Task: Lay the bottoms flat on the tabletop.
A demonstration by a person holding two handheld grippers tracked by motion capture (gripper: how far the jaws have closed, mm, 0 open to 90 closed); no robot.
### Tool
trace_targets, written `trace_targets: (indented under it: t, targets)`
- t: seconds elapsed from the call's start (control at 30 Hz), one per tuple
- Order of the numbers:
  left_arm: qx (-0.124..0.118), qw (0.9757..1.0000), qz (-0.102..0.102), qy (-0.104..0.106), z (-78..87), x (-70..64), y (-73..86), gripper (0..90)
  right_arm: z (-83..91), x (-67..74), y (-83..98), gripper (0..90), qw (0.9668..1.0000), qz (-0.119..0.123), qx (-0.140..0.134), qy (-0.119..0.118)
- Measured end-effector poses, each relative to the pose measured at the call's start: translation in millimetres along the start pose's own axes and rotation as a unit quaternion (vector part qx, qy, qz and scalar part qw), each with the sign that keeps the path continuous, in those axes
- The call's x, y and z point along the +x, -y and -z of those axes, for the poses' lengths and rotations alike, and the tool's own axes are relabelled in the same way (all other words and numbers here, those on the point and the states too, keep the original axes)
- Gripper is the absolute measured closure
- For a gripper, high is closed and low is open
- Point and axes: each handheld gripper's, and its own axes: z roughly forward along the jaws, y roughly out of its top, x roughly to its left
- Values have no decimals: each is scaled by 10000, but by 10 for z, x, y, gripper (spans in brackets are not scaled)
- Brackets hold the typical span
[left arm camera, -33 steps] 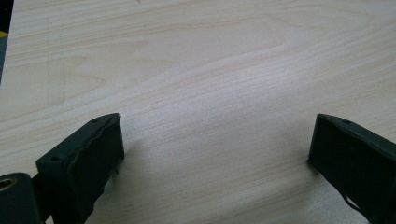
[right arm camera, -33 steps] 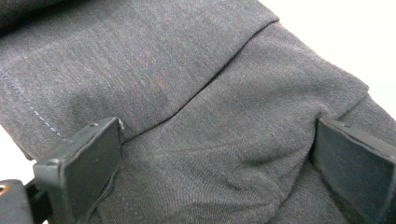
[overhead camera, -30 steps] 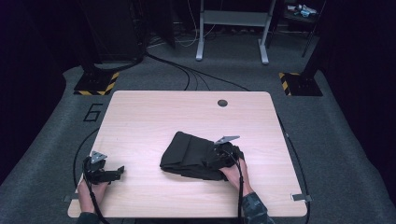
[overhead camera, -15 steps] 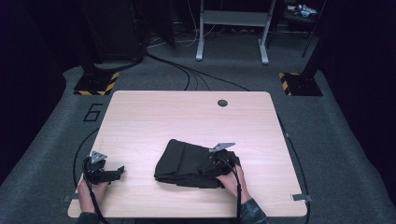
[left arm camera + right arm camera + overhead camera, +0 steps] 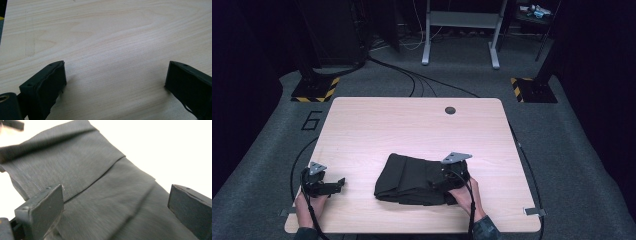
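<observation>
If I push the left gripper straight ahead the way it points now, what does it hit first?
Probably the folded dark cloth: the left gripper, jaws open over the bare table, points toward its near edge. Nothing lies between, though its height is unclear.

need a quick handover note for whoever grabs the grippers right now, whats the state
Left gripper: open, idle, resting on the table near its front left corner, nothing between the jaws.
Right gripper: open, jaws spread over the right end of the cloth, gripping nothing.
Cloth: dark, folded into a compact layered bundle, lying flat at front centre; a fold edge runs across its top.
Done: the cloth looks mostly folded.
Left: probably a last fold or tidy. I can't tell which, so check the bundle's edges before closing the jaws.
</observation>
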Motion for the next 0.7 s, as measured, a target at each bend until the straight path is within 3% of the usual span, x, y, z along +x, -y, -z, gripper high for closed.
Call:
trace_targets:
  t: [0.2, 0.37, 0.7]
  targets:
    - [-2, 10000, 2, -3, 0, 1, 0, 30, 344, -239, 48, 0, 9985, -235, -323, 364]
    - [0, 10000, 8, 1, -1, 2, -1, 30, 546, -511, 219, 0, 9947, -577, -436, 725]
    - [3, 10000, 70, -30, -7, 5, -4, 29, 632, -1051, 744, 0, 9810, -1356, -211, 1372]
